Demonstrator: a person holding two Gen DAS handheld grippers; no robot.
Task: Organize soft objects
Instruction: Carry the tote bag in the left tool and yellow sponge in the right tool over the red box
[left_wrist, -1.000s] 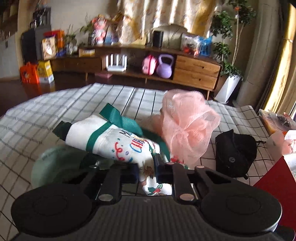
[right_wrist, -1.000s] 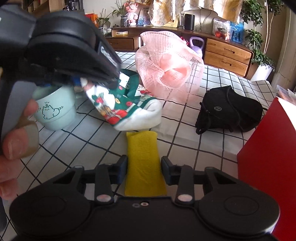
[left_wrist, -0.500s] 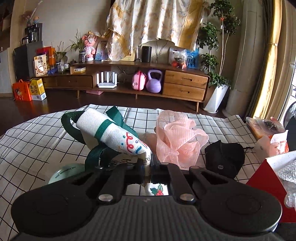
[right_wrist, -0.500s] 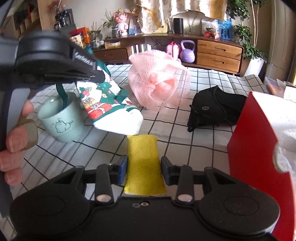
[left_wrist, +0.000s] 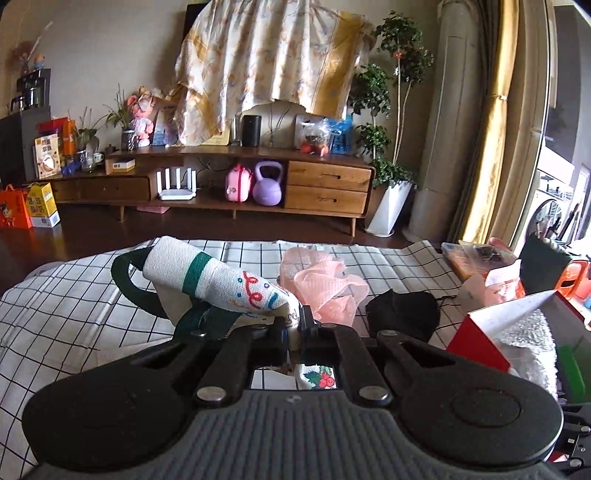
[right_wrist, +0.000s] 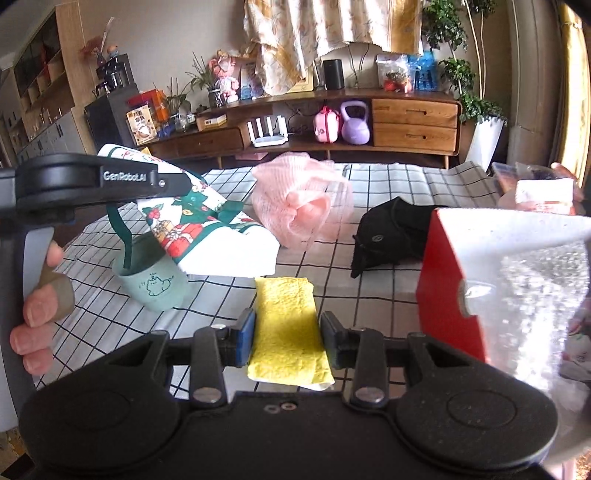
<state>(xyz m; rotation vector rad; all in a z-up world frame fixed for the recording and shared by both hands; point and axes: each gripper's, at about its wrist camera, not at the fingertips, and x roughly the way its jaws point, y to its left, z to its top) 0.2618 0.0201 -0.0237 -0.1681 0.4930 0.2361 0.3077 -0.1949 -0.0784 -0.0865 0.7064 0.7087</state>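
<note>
My left gripper is shut on a white Christmas cloth bag with green straps, held up off the checked tablecloth. The right wrist view shows that bag hanging from the left gripper, which a hand holds at the left. My right gripper is shut on a yellow sponge cloth, lifted above the table. A pink mesh bath puff and a black pouch lie on the cloth farther back.
A mint green cup stands under the hanging bag. A red box with white padding inside sits at the right. Packets lie at the table's far right. A wooden sideboard stands across the room.
Both grippers have risen with their loads. The bag has come up off the cup and table, and the yellow cloth has lifted clear; the views now look more level across the room.
</note>
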